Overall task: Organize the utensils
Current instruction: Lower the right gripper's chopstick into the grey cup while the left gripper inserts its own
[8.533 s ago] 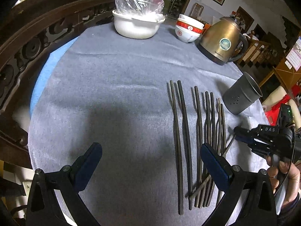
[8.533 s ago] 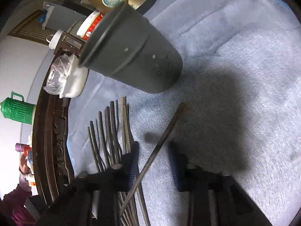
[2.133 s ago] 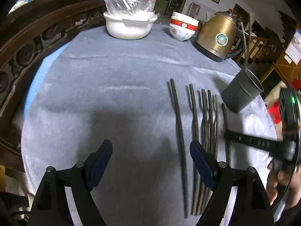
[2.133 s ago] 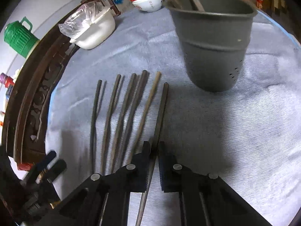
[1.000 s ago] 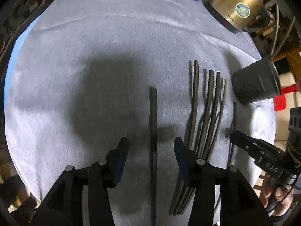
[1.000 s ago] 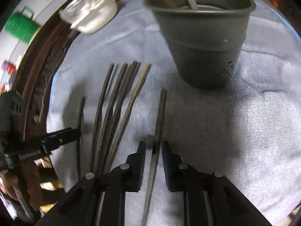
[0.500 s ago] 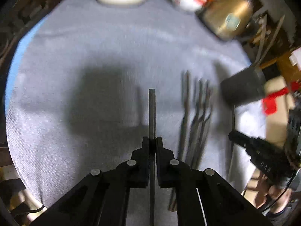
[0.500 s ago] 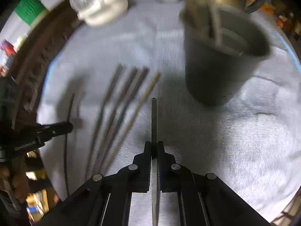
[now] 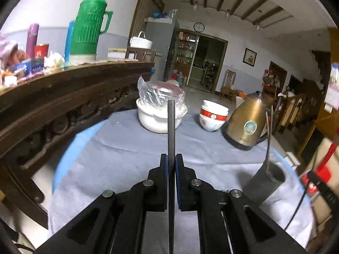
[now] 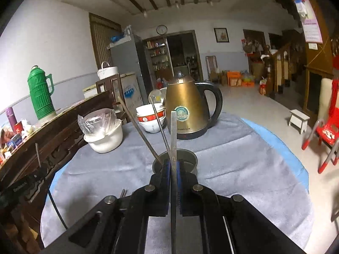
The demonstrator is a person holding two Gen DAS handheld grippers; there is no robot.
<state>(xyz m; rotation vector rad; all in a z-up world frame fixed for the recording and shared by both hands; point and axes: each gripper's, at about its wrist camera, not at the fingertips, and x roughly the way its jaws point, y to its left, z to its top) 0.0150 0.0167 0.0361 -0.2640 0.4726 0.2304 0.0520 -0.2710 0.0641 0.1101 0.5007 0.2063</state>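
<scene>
Left wrist view, left to right: green thermos (image 9: 88,24) on the dark wooden sideboard (image 9: 63,97); white pot (image 9: 157,117) with a plastic bag over it; stacked red-and-white bowls (image 9: 213,116); brass kettle (image 9: 246,123); grey holder cup (image 9: 264,185) at the right on the grey tablecloth (image 9: 127,148), one chopstick standing out of it.

Left gripper (image 9: 171,165): jaws pinched tight on a dark chopstick (image 9: 171,127), which points straight ahead, tip in front of the white pot, clear of the cloth.

Right wrist view, left to right: the other gripper's body at the far left edge, thermos, white pot, bowls, kettle, red chair (image 10: 326,131) on the floor.

Right gripper (image 10: 173,167): jaws clamped on a lighter chopstick (image 10: 173,139) with printed characters, pointing ahead, its tip lined up with the kettle's label. The holder cup sits just beyond the fingertips, partly hidden by them. Two chopsticks (image 10: 146,131) already stand in it, leaning left. A couple of chopstick ends (image 10: 122,192) show on the cloth beside the left finger.
</scene>
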